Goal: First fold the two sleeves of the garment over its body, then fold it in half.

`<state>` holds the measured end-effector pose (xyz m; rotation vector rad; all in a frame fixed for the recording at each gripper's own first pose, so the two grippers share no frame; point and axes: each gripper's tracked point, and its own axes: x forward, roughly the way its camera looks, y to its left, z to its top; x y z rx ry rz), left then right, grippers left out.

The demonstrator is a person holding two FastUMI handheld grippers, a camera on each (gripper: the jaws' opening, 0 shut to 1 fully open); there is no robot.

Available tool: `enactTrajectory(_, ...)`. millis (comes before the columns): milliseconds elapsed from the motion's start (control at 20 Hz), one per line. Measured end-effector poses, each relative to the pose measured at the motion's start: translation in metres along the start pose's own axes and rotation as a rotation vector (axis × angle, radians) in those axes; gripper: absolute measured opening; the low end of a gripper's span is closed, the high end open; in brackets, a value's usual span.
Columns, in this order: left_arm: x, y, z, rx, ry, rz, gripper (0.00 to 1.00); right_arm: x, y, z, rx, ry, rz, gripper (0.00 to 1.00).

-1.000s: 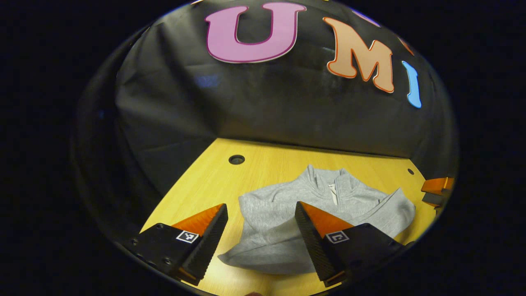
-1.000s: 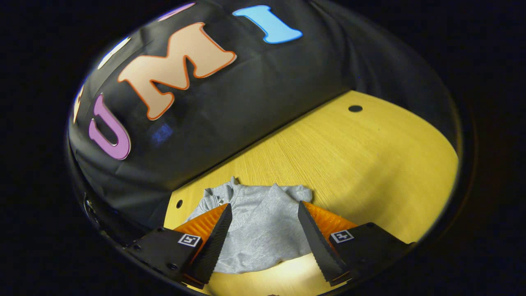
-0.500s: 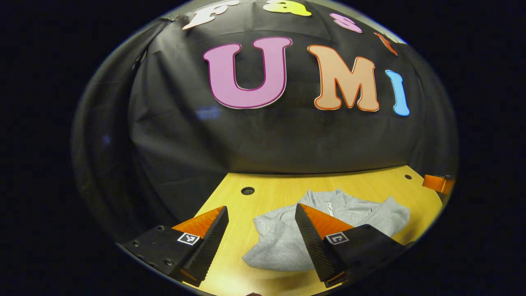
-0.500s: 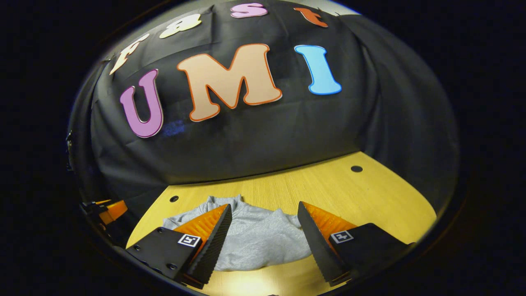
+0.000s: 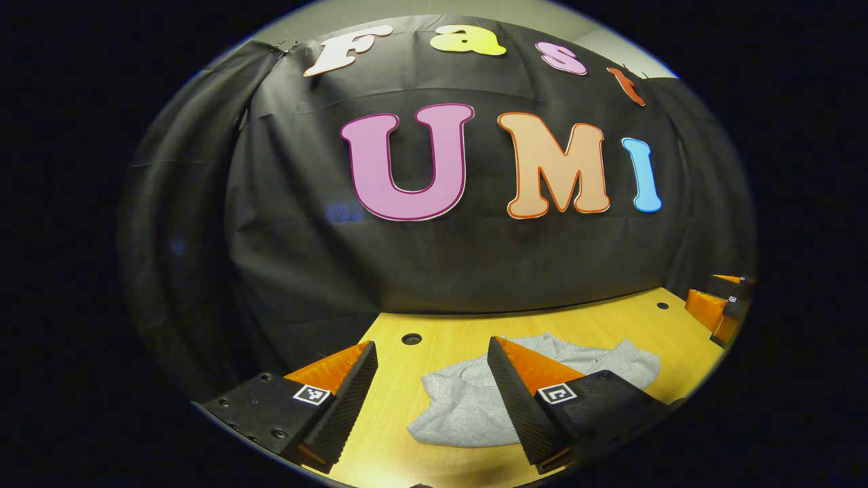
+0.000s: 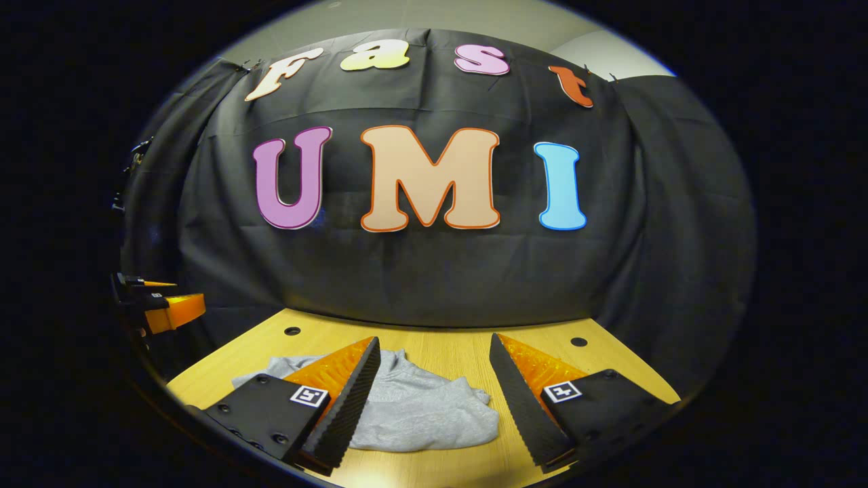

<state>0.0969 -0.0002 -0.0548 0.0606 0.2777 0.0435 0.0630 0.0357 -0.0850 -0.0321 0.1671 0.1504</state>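
A grey sweatshirt [image 5: 468,407] lies folded into a compact bundle on the yellow wooden table [image 5: 400,420]. In the left gripper view my left gripper [image 5: 430,396] hangs open above the table, the bundle showing between and behind its fingers. The right gripper's fingers [image 5: 712,308] peek in at that view's right edge. In the right gripper view the sweatshirt [image 6: 420,413] lies low between the fingers of my open right gripper [image 6: 434,400], which holds nothing. The left gripper's fingers [image 6: 166,308] show at the far left there.
The table [image 6: 610,366] has small round holes [image 5: 411,338] near its back edge, another hole [image 6: 578,341] at the right. The black cloth wall [image 6: 420,271] rises right behind the table. Bare tabletop lies on both sides of the bundle.
Both grippers have pulled back and tilted up, away from the sweatshirt, so the wall takes more of each view. The sweatshirt stays put on the table.
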Motion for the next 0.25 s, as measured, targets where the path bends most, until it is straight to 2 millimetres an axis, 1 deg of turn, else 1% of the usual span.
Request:
enactTrajectory(50,-0.002,-0.001,0.005,0.002,-0.012,0.0,0.95,-0.002,0.002,0.005,0.004,-0.006,0.005,0.99)
enactTrajectory(150,-0.005,-0.002,0.014,0.0,-0.034,0.0,0.95,-0.003,0.004,0.009,0.011,-0.021,0.012,1.0)
enactTrajectory(250,-0.007,-0.003,0.02,-0.004,-0.048,-0.001,0.97,-0.008,0.002,0.013,0.015,-0.037,0.01,1.0)
